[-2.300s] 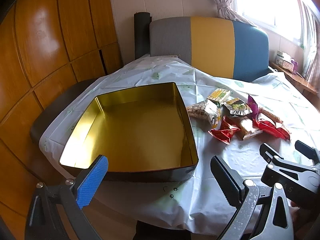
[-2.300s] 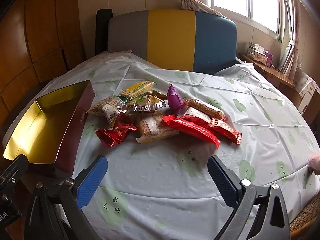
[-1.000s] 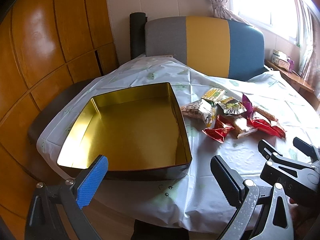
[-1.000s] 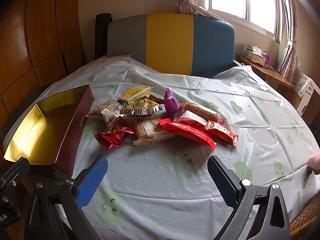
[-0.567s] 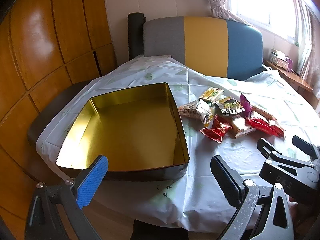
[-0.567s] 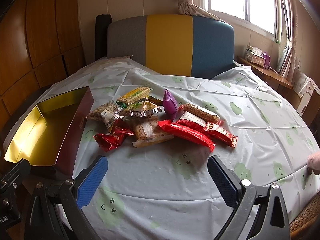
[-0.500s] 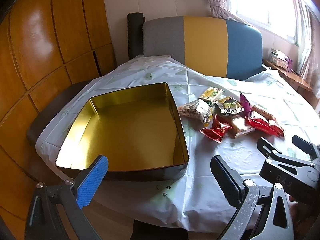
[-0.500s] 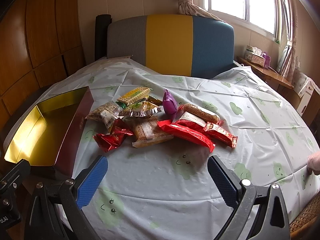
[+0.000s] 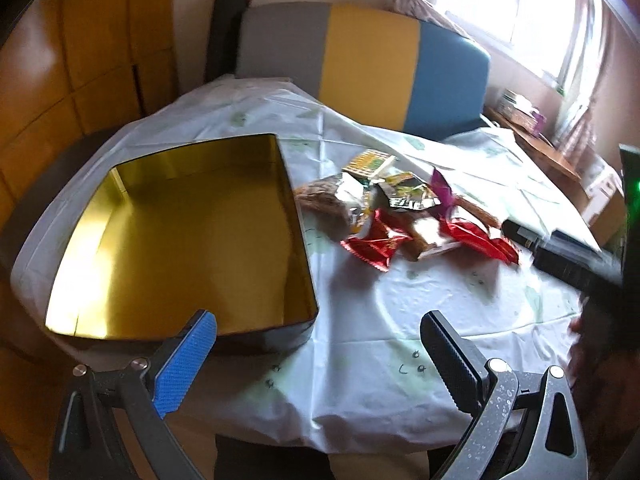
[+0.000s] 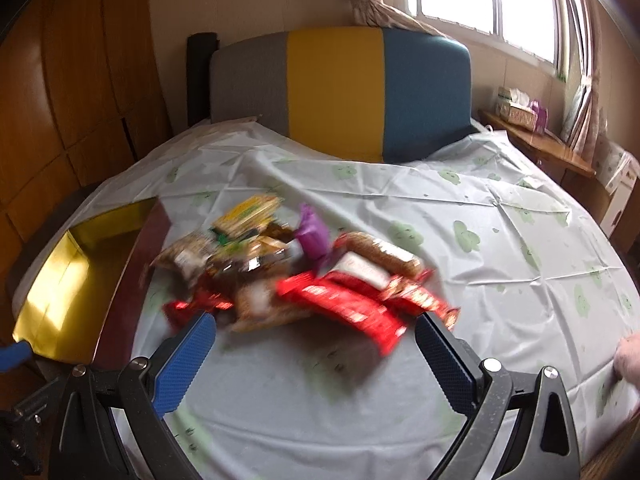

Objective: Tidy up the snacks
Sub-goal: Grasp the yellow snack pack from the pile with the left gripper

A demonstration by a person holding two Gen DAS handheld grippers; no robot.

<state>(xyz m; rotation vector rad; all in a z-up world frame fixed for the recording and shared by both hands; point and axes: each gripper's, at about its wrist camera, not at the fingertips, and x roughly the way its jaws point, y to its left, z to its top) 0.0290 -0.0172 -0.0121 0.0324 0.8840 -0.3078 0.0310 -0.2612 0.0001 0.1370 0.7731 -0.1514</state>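
A heap of snack packets (image 10: pixel 304 276) lies mid-table: red wrappers, a purple pouch (image 10: pixel 314 236), a yellow cracker pack (image 10: pixel 248 210). The same packets (image 9: pixel 400 216) show in the left wrist view, right of an empty gold-lined tin (image 9: pixel 180 248). The tin (image 10: pixel 80 276) sits at the left in the right wrist view. My right gripper (image 10: pixel 316 344) is open, its fingers straddling the near edge of the heap, touching nothing I can see. My left gripper (image 9: pixel 320 344) is open over the table's near edge beside the tin's corner. The right gripper's body (image 9: pixel 580 260) reaches in from the right.
The table wears a white cloth (image 10: pixel 460 272) printed with green faces. A grey, yellow and blue chair back (image 10: pixel 340 92) stands behind it. Wood panelling (image 10: pixel 72 80) fills the left. A side shelf (image 10: pixel 532 144) with boxes runs under the window. A person's fingers (image 10: pixel 626 356) rest at the right edge.
Both grippers have moved forward over the table. The right one has closed in on the snack heap; its view is blurred. The tin and packets lie where they were.
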